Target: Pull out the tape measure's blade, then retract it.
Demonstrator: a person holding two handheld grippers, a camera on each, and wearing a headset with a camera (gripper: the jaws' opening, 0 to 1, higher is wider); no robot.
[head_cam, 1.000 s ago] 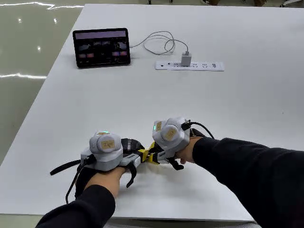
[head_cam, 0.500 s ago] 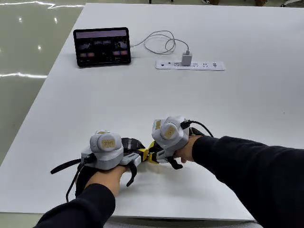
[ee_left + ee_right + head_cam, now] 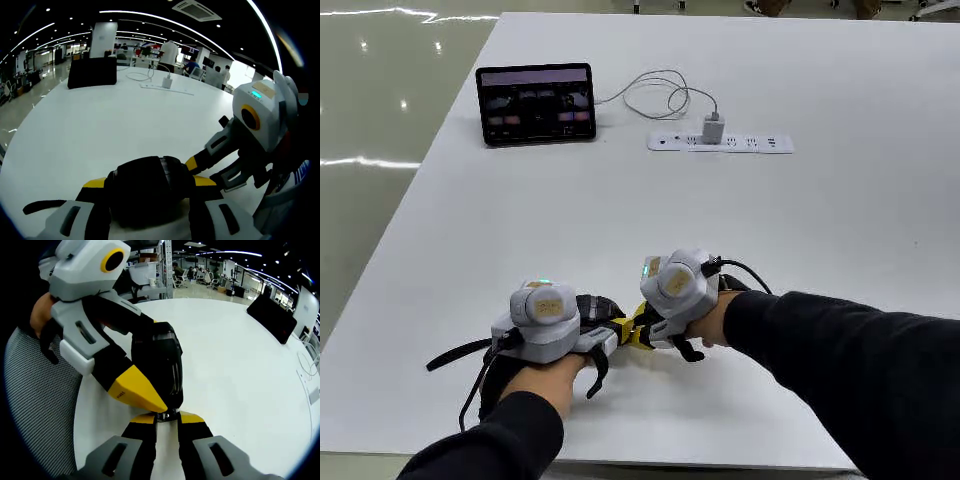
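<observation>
Where the big white tabletop (image 3: 800,220) comes close to the person, two tongs meet at one black round tape measure (image 3: 161,357). The left tongs (image 3: 150,182) have two jaws with yellow tips, one on each side of the tape measure. They squeeze its body tight. The tape measure is low over the tabletop, near the front edge, and I cannot tell if it touches. The right tongs (image 3: 167,418) point at it from the other side. Their two yellow tips are pressed close together on the small metal end of the blade (image 3: 167,414), right against the black case. Far across the tabletop stands one black flat tablet (image 3: 535,103). Near it lies one long white power strip (image 3: 720,143) with one white charger (image 3: 712,128) plugged in. One thin white cable (image 3: 655,90) loops from the charger to the tablet.
</observation>
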